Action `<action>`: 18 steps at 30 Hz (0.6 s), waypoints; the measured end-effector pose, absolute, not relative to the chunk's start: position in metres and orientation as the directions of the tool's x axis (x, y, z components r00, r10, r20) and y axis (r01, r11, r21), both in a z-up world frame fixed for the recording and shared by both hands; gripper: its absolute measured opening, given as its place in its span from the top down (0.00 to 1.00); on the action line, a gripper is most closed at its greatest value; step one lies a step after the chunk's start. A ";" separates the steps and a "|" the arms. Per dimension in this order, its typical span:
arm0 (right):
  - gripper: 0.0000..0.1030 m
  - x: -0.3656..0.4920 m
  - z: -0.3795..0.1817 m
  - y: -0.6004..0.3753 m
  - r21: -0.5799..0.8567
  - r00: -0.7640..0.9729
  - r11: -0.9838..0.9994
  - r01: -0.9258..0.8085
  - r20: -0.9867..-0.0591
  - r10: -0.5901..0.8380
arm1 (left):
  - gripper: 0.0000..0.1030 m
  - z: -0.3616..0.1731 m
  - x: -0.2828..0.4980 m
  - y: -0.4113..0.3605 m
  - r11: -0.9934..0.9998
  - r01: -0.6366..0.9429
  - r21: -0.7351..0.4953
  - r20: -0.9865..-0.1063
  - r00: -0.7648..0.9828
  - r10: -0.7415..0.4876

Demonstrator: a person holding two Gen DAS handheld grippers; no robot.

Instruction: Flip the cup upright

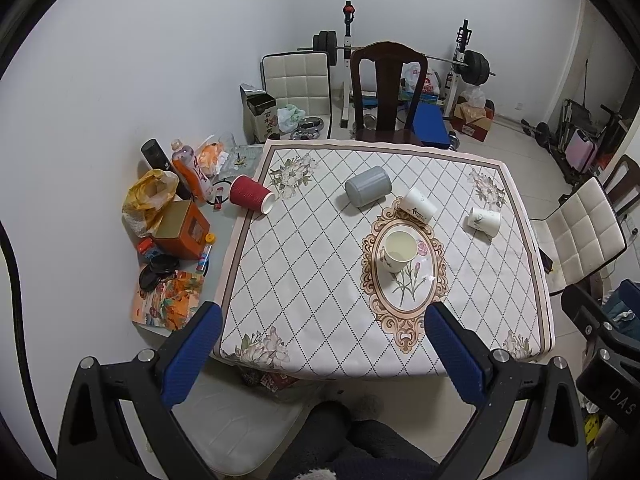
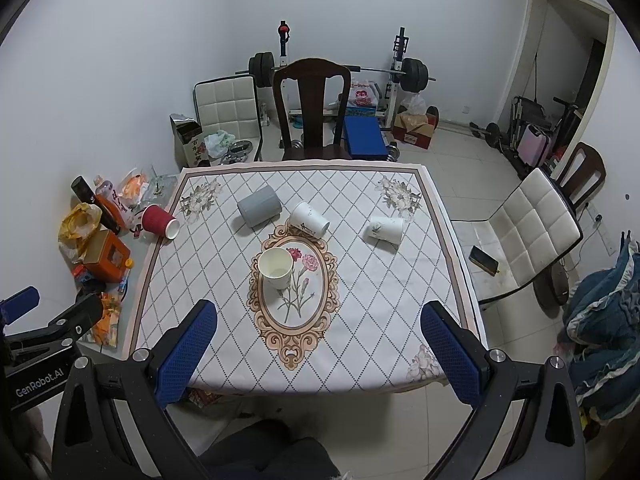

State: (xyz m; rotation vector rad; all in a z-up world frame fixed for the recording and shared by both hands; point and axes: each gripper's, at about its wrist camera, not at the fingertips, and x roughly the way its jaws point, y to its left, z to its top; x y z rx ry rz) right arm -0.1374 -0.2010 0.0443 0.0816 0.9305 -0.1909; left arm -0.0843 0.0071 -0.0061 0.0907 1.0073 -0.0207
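A cream paper cup [image 1: 397, 249] [image 2: 276, 268] stands upright on the oval flower print in the middle of the table [image 1: 312, 304] [image 2: 360, 320]. Behind it several cups lie on their sides: a red ribbed cup [image 1: 252, 198] [image 2: 159, 220] at the left edge, a grey cup [image 1: 367, 186] [image 2: 258, 205], a white cup with a dark logo [image 1: 419, 205] [image 2: 309, 220] and a white cup with a plant print [image 1: 484, 221] [image 2: 384, 229]. My left gripper [image 1: 324, 320] and right gripper [image 2: 319, 316] are both open and empty, held above the table's near edge.
Clutter fills the table's left strip: an orange box [image 1: 182, 230], a yellow bag [image 1: 149, 196], bottles [image 1: 192, 172]. A dark wooden chair [image 1: 386, 92] stands behind the table, white padded chairs [image 2: 520, 236] at the right. A phone [image 2: 484, 261] lies on the right chair. Weights stand by the wall.
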 end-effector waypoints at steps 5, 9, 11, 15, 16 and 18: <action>0.00 -0.138 0.044 -0.200 -0.013 0.581 0.980 0.197 -0.804 -0.127 | 0.00 -0.005 -0.085 0.008 0.996 0.059 0.070 -0.843 0.537 0.027; 0.00 -0.137 0.048 -0.203 -0.007 0.579 0.982 0.186 -0.807 -0.115 | 0.00 -0.004 -0.086 0.007 0.995 0.057 0.076 -0.842 0.539 0.033; 0.00 -0.138 0.050 -0.204 -0.007 0.580 0.983 0.183 -0.806 -0.114 | 0.00 -0.004 -0.086 0.007 0.995 0.057 0.076 -0.840 0.542 0.033; 0.00 -0.138 0.051 -0.207 -0.004 0.579 0.983 0.181 -0.808 -0.110 | 0.00 -0.004 -0.086 0.007 0.995 0.059 0.077 -0.841 0.540 0.033; 0.00 -0.138 0.052 -0.208 -0.005 0.579 0.984 0.181 -0.808 -0.110 | 0.00 -0.004 -0.087 0.007 0.995 0.058 0.075 -0.841 0.541 0.032; 0.00 -0.139 0.052 -0.212 -0.002 0.580 0.984 0.178 -0.808 -0.107 | 0.00 -0.004 -0.088 0.005 0.996 0.058 0.075 -0.841 0.540 0.032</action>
